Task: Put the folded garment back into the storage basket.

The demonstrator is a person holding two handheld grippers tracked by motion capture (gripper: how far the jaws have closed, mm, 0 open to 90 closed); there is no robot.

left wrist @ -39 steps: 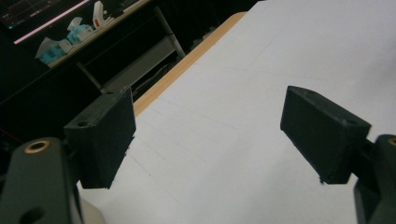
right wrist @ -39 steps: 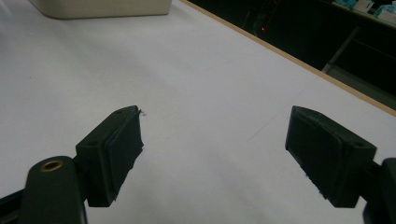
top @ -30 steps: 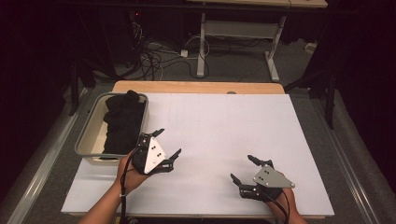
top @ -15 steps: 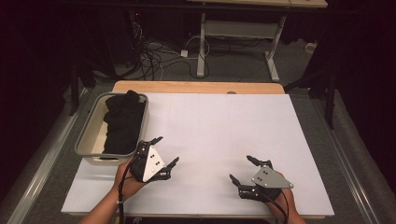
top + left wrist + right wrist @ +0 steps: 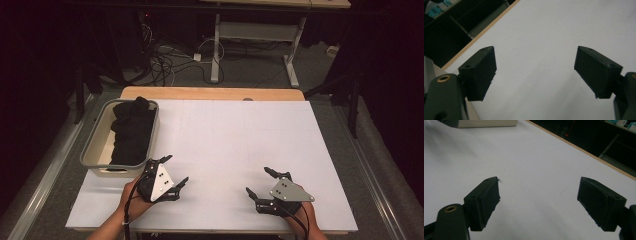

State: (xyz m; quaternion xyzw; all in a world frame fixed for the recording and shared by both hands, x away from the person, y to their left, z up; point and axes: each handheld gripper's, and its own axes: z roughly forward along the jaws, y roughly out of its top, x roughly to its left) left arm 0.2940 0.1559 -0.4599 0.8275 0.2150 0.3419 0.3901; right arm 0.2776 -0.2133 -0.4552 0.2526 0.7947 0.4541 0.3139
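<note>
Both tongs, left and right, hover spread and empty near the table's front edge; next, I'd judge, the left reaches for the black cloth in the grey bin

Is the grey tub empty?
No, the grey tub at the table's left side has a pile of black cloth lying inside it in the high view.

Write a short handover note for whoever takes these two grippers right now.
Left gripper: open, empty, low over the white table sheet, just beside the grey plastic bin.
Right gripper: open, empty, near the front right of the sheet.
Black crumpled cloth: lying in the bin at the table's left.
Done: nothing lies out on the sheet.
Left: likely reaching into the bin for the cloth.
</note>
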